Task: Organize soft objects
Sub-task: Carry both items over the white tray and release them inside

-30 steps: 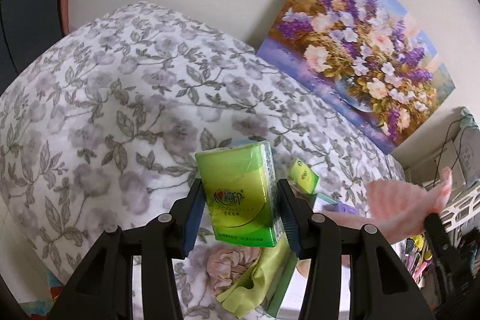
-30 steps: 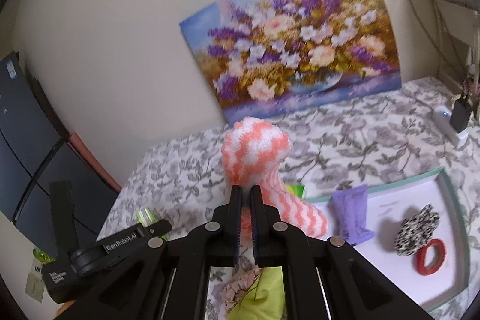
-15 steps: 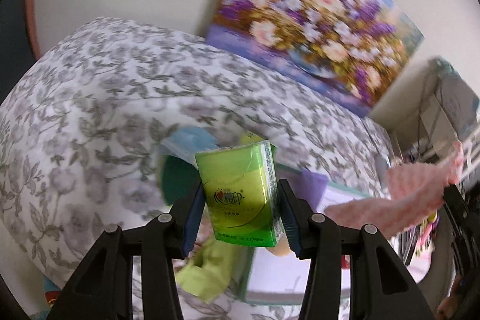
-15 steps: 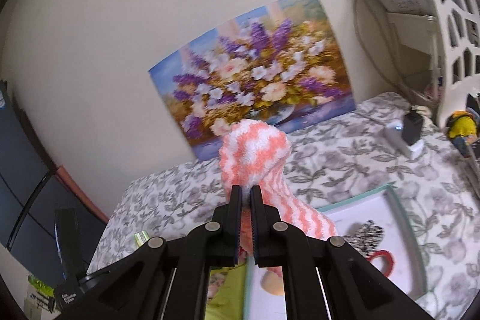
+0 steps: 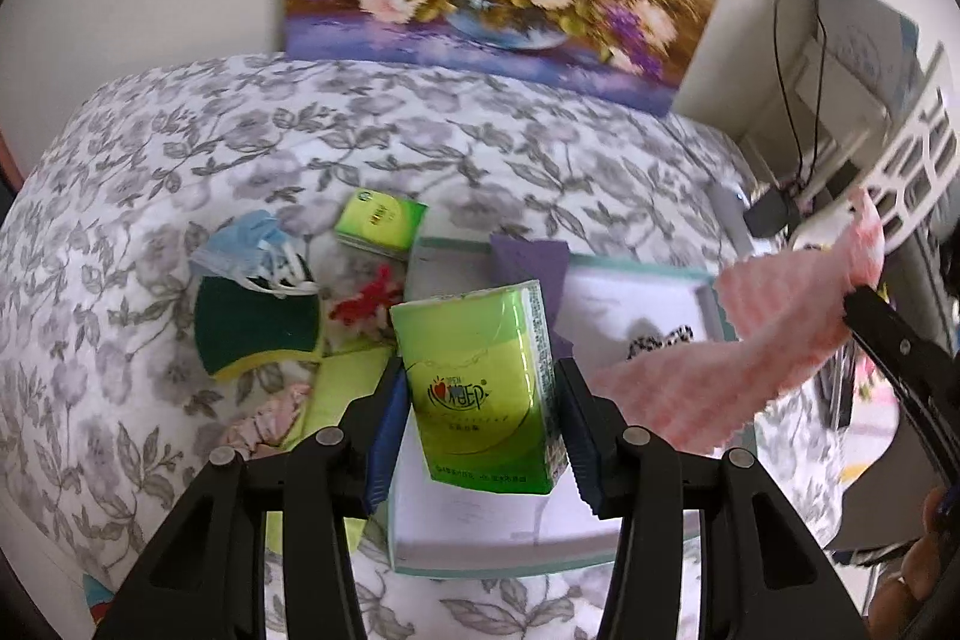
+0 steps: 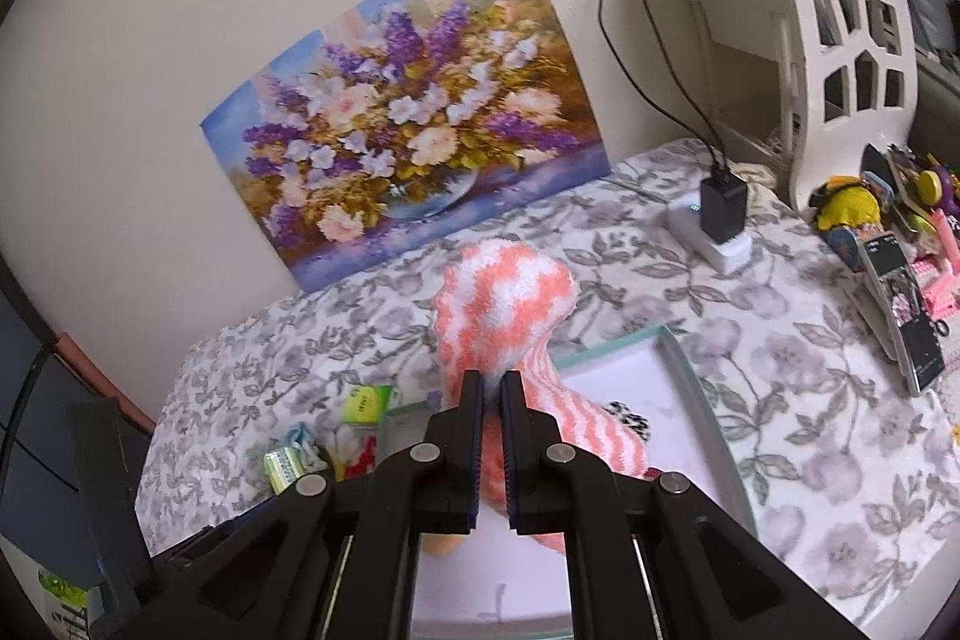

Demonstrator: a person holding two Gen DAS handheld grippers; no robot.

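Risk sits with the tissue pack (image 5: 480, 388): the left gripper (image 5: 480, 436) clamps it by its lower sides above the near end of the white tray (image 5: 708, 280), so its tall top could tip out. The right gripper (image 6: 487, 436) pinches the striped sock (image 6: 510, 316), whose foot dangling beneath may snag the tray rim.

Green tissue pack (image 5: 480, 388), orange-and-white zigzag sock (image 6: 510, 310), grey floral tablecloth (image 5: 240, 148), teal-rimmed white tray (image 6: 678, 370).

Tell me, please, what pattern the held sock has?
Orange-and-white zigzag stripes on the sock, clearest in the right wrist view.
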